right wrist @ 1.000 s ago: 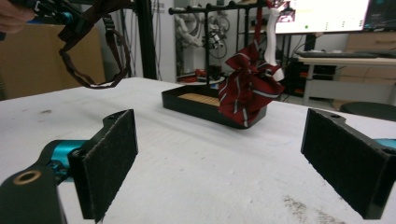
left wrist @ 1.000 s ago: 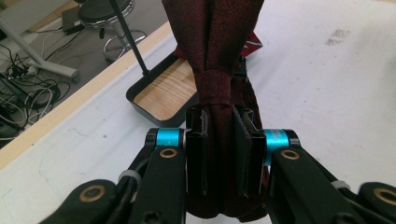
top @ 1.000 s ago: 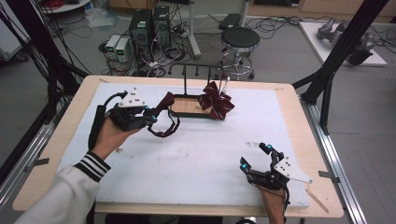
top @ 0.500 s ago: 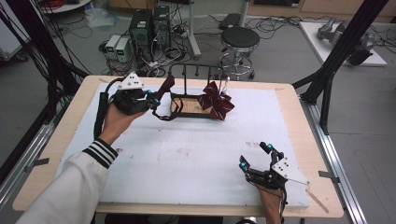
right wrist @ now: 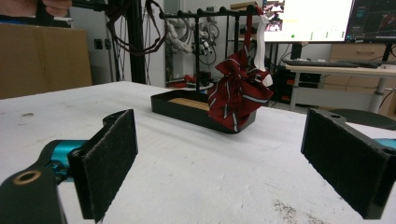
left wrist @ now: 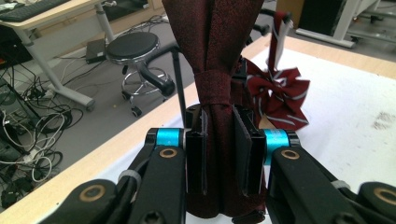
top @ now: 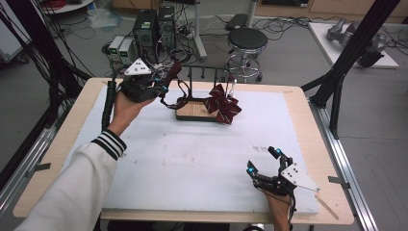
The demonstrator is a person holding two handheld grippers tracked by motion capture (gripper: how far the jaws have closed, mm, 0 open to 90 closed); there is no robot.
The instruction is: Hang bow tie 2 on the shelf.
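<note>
High view, left gripper [top: 161, 85]: hovering over the far left part of the table [top: 57, 149], near its far edge, with the jaws squeezing together on a dark red bow tie [top: 174, 73].
High view, dark red bow tie: hanging off the table surface, just left of the black rack [top: 208, 72], its thin strap [top: 167, 98] looping down toward the rack's tray.
High view, black rack: standing near the middle of the table's far edge, its wood-floored tray [top: 192, 109] lying on the white mat [top: 192, 159].
High view, striped bow tie [top: 222, 104]: hanging from the rack's bar at the right end, its lower folds reaching the tray's right corner.
High view, right gripper [top: 263, 163]: resting near the table's near right corner, jaws standing wide apart with nothing between them.
Left gripper view, pads [left wrist: 196, 158]: pressing on the dark red bow tie [left wrist: 217, 93] just below its centre band, the cloth rising upright between them.
Left gripper view, striped bow tie [left wrist: 278, 95]: hanging behind and to the right, over the white mat.
Right gripper view, pads [right wrist: 109, 158]: standing well apart, gripping nothing, low over the white mat.
Right gripper view, striped bow tie [right wrist: 238, 98]: dangling from the rack [right wrist: 205, 16] by its white strap, touching the tray's [right wrist: 187, 109] right end.
</note>
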